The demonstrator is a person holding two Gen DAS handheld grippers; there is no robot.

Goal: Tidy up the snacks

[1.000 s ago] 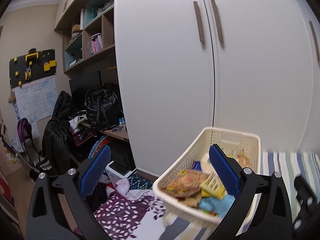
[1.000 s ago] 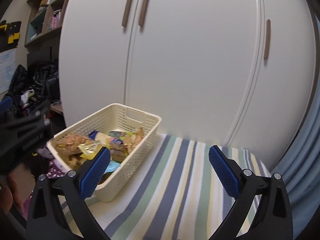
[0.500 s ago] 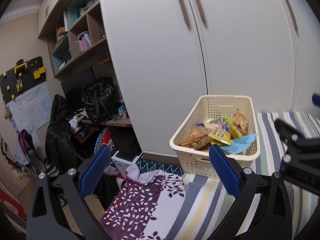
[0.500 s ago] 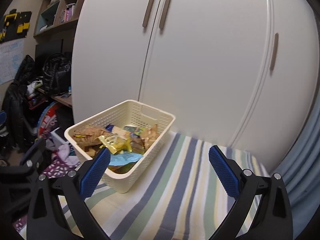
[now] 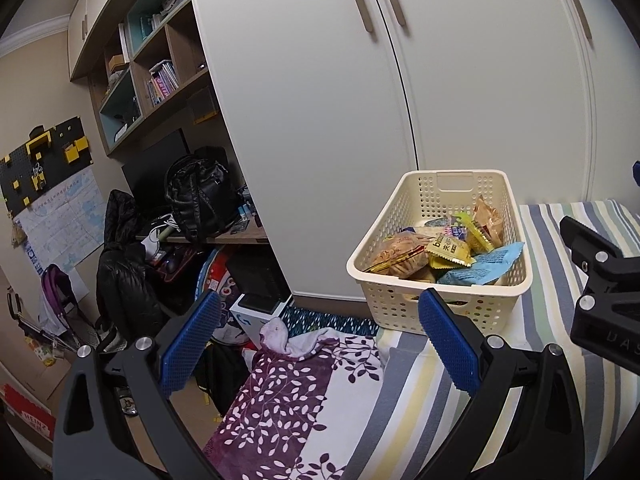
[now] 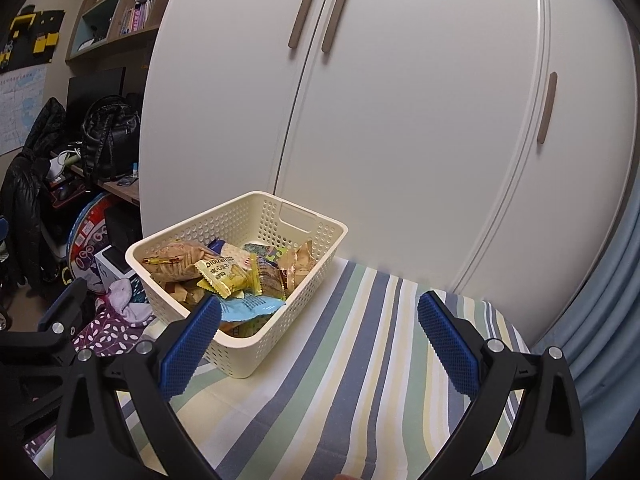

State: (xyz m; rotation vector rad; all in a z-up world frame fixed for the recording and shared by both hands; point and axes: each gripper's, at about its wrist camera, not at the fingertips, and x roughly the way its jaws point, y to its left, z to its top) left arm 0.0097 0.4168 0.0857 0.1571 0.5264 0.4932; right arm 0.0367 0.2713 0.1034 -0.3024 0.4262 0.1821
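- The left gripper (image 5: 318, 346) is hanging wide apart with nothing between its blue pads, hovering over a purple leaf-print cloth (image 5: 288, 404) at the edge of the striped bedcover (image 5: 560, 360).
- The cream basket (image 5: 440, 308) is sitting just beyond the left gripper's right-hand finger, near the bedcover's edge and close to the white wardrobe (image 5: 460, 80); the snack packets (image 5: 444, 254) are lying heaped inside it, a yellow one on top and a light blue one leaning on the near wall.
- The right gripper (image 6: 318, 346) is also standing wide and empty, over bare stripes to the right of the basket, with its left-hand finger overlapping the basket's near corner in the picture — I cannot tell whether it is touching.
- What could go wrong, as I judge it: the basket is resting on soft bedding near a drop to the cluttered floor, so a push from either gripper could be tipping it or sliding it off; the slick, crinkly packets could be slipping out of a pinch on a corner.
- The left wrist view is showing the drop beside the bed, the floor clutter and the right gripper's body at its right edge; the right wrist view is showing the open stripes right of the basket and a grey-blue curtain (image 6: 600, 320) — neither appears in the other.
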